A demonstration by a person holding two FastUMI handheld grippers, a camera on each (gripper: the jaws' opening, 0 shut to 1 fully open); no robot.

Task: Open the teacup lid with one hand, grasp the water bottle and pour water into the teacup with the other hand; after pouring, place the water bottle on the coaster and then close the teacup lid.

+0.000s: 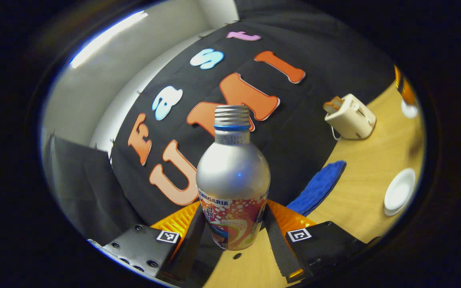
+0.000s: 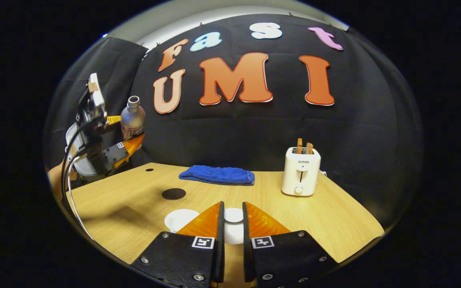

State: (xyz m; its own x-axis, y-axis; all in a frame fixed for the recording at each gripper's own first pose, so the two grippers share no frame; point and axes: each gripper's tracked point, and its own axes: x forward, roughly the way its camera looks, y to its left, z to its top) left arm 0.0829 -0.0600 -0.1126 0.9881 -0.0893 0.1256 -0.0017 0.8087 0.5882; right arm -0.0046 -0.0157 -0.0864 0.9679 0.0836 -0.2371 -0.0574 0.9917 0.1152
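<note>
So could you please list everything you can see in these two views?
Bottle: one, silver with an orange label, uncapped, raised off the table.
Teacup: one, white, open, near edge of the table.
Lid: one, white, lifted off the teacup.
Coaster: one, black, bare, behind the teacup.
Cloth: one, blue, back of the table.
Toaster: one, white, back right, toast inside.
Table: one, light wood.
Left gripper: one, shut on the bottle.
Right gripper: one, shut on the lid.
</note>
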